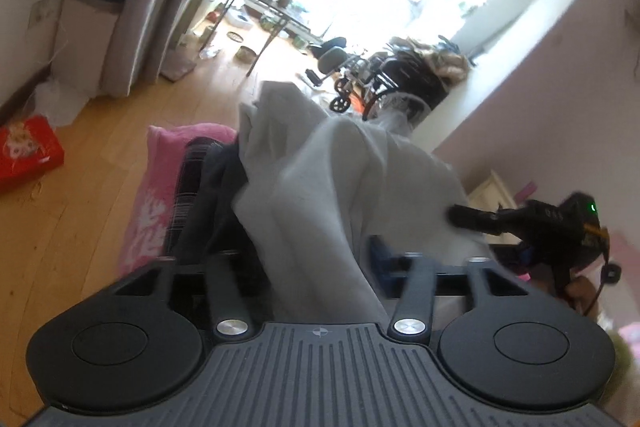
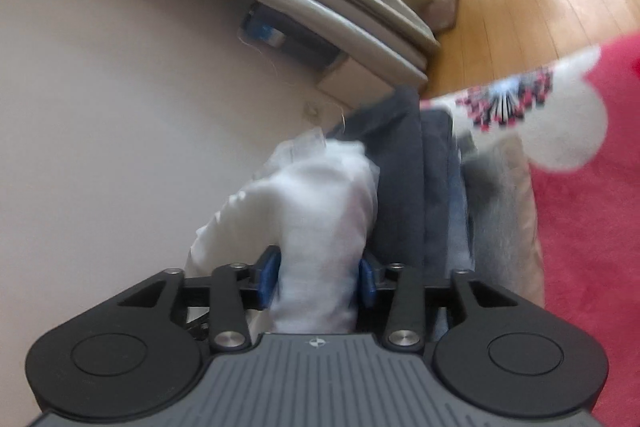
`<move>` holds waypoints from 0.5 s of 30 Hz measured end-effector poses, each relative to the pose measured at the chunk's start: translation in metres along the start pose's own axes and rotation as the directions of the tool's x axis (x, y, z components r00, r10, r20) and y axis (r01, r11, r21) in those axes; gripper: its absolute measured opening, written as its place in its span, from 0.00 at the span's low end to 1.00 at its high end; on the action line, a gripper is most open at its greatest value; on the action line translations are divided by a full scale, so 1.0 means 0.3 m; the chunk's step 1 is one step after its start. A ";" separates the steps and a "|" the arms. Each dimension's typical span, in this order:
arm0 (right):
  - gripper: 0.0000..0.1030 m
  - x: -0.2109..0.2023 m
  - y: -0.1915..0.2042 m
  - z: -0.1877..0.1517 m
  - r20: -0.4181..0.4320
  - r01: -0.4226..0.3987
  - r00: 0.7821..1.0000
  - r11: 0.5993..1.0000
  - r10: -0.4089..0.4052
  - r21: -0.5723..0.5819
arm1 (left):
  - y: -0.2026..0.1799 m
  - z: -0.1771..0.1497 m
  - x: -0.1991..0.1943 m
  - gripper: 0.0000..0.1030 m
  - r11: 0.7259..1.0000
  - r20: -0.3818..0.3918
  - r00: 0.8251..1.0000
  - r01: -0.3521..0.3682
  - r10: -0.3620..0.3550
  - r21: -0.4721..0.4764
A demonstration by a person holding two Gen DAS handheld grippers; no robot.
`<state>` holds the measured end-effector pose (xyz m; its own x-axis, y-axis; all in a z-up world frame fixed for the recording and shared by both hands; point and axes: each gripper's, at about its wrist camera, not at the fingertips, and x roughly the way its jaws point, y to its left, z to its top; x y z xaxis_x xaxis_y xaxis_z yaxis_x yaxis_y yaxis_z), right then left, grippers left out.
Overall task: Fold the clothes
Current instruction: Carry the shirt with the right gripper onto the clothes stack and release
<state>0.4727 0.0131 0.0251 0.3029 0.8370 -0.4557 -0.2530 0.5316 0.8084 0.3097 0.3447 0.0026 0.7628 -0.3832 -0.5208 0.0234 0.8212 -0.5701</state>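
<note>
The wood floor fills the left wrist view's left side and the wall its right; everything here is placed from the grey garment, which rises in a bunched ridge at the middle of that view. Beyond the garment, toward the bright window, stands a wheelchair. Left of the garment lie a pink towel and, between towel and garment, dark plaid cloth. Far left of it on the floor sits a red box. The left gripper has the garment running up from between its fingers, but the cloth covers the pads, so whether they pinch it I cannot tell. At the garment's right edge the right gripper reaches in, its tips touching the cloth. In the right wrist view the garment looks pale and blurred, and the right gripper is clamped on a fold of it, one blue pad pressing each side. Just right of the garment there lies dark blue cloth, then a red blanket
</note>
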 end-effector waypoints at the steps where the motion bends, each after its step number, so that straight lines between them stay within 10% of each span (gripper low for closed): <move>1: 0.58 -0.024 0.017 0.008 0.014 0.008 1.000 1.000 -0.007 -0.023 | -0.006 0.015 -0.035 0.72 1.000 0.023 1.000 -0.019 0.018 0.009; 7: 0.45 -0.161 0.247 0.009 0.186 0.126 0.980 0.941 -0.069 -0.315 | -0.139 0.068 -0.245 0.72 0.974 0.303 0.953 -0.088 0.021 0.208; 12: 0.12 0.014 0.388 -0.045 0.194 0.241 0.967 0.838 -0.164 -0.489 | -0.345 0.022 -0.106 0.72 0.884 0.251 0.968 -0.099 -0.022 0.458; 15: 0.06 0.152 0.328 -0.054 0.191 0.343 0.939 0.815 -0.285 -0.468 | -0.345 -0.028 0.073 0.69 0.823 0.191 0.976 -0.195 0.107 0.533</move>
<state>0.4468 0.1056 0.0780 0.5323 0.6097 -0.5873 -0.5321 0.7805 0.3281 0.3185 0.2477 0.0448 0.8703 -0.2055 -0.4476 0.2155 0.9761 -0.0291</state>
